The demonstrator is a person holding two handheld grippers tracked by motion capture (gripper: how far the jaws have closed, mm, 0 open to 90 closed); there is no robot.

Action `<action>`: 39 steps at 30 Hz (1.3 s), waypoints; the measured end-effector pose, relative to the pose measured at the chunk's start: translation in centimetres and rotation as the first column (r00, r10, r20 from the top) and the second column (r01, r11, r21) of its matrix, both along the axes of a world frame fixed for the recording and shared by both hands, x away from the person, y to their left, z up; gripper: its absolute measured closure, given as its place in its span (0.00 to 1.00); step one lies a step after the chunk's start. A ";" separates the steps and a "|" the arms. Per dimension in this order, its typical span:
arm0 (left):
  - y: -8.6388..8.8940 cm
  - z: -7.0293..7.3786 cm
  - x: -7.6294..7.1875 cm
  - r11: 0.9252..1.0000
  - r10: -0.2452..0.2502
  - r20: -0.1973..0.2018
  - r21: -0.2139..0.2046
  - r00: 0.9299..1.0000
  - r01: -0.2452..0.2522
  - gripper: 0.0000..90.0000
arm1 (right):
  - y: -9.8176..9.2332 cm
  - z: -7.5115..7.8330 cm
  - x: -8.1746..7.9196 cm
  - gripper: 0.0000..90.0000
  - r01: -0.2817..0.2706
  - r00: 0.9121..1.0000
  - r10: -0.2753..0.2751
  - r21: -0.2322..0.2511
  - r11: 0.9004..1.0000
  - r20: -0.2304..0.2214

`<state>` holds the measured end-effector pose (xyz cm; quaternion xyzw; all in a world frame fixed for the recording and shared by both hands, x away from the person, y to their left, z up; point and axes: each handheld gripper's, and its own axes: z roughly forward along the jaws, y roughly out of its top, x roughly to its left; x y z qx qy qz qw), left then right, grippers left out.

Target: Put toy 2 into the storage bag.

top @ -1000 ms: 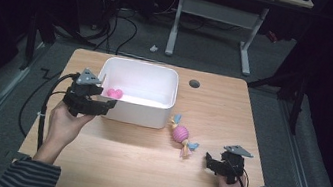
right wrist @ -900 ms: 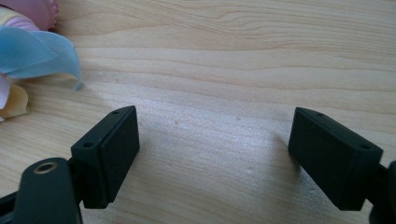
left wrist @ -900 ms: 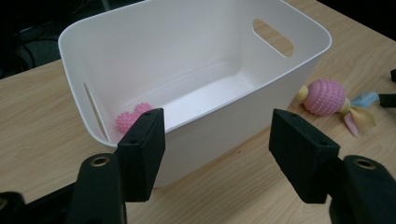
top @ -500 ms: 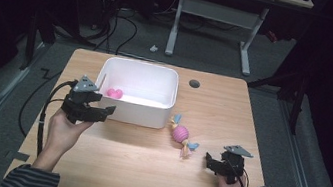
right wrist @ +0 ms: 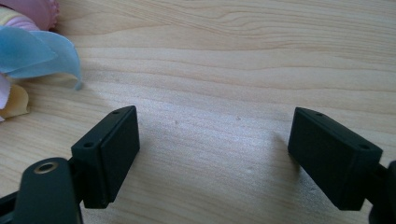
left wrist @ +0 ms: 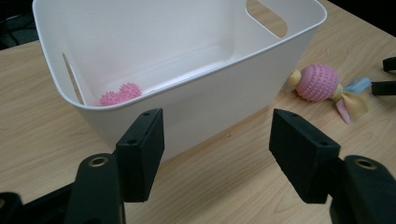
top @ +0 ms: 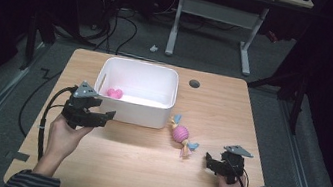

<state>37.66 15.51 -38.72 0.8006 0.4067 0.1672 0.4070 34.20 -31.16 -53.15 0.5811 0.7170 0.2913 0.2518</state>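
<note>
A white plastic bin (top: 168, 105) stands on the wooden table, and a pink spiky ball (top: 114, 93) lies in its left part. My left gripper (top: 106, 116) hovers just off the bin's near left corner, open, nothing between its pads. In the left gripper view its jaws (left wrist: 217, 140) face the bin's wall (left wrist: 224, 88), with the spiky ball (left wrist: 120, 93) inside. A pink knobbly toy with ribbon tails (top: 181, 134) lies right of the bin. My right gripper (top: 210, 162) rests low on the table to the right of it, open and holding nothing (right wrist: 215, 154); the toy's blue ribbon (right wrist: 42, 51) lies to its upper left.
A round cable hole (top: 194, 84) is in the tabletop behind the bin. A black cable (top: 47, 115) trails from the left gripper over the table's left edge. Bare wood spreads across the near half of the table (top: 142, 170). Desk legs (top: 247, 50) stand on the floor beyond.
My left gripper has drawn back slightly from the bin's left corner toward the person. The right gripper and the toy have stayed put.
</note>
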 end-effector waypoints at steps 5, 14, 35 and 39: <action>-0.1 -0.5 -0.2 1.000 -0.003 -0.004 -0.008 1.000 0.003 0.40 | 0.0 0.0 0.0 0.19 0.002 1.000 -0.002 -0.001 1.000 -0.003; -0.1 -1.2 -0.4 1.000 -0.004 -0.007 -0.011 1.000 0.004 0.40 | 0.0 0.0 0.0 0.19 0.001 1.000 -0.001 -0.001 1.000 -0.002; -1.0 -4.0 -0.7 1.000 -0.012 -0.034 -0.023 0.999 0.011 0.39 | 0.0 0.0 0.0 0.19 0.004 1.000 -0.004 0.001 1.000 -0.003; -1.4 -4.7 -0.8 1.000 -0.016 -0.034 -0.004 0.999 0.016 0.38 | 0.0 0.0 0.0 0.19 0.003 1.000 -0.003 0.002 1.000 -0.003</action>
